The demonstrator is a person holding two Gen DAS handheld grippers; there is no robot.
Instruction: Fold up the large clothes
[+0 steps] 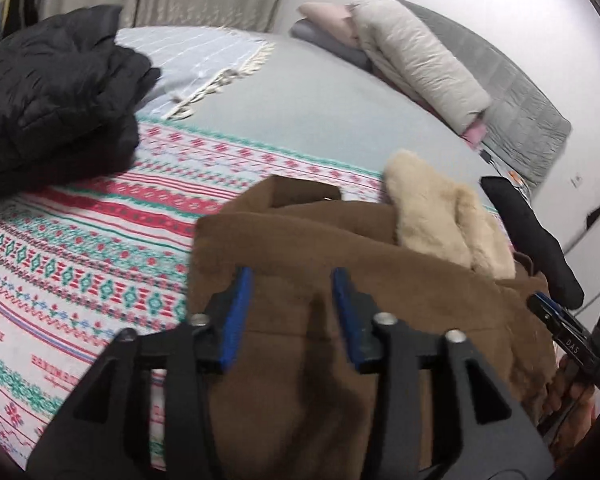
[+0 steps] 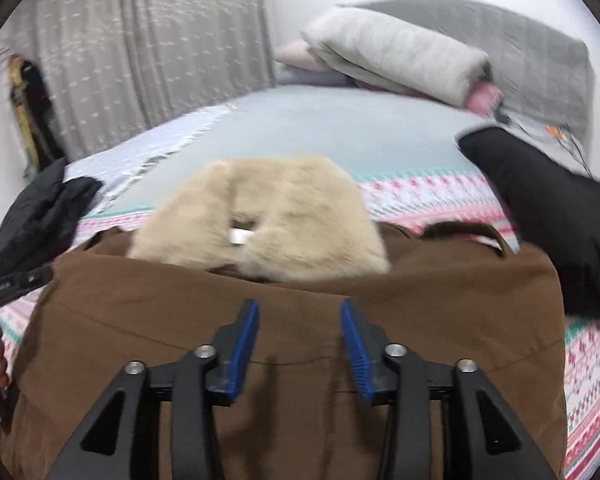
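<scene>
So the only readable writing is "DAS" on the right gripper (image 1: 540,304) body in the left wrist view, everything else is too blurry. The brown coat (image 2: 300,300), matte woven fabric with a fluffy cream fur collar (image 2: 284,216), lies folded on the bed's patterned blanket (image 1: 80,240) in red, teal and white bands. Both the left gripper (image 1: 292,300) and the right one hang over the coat with blue ribbed jaws apart, gripping nothing.

Both wrist views close above brown coat (image 1: 300,248)
</scene>
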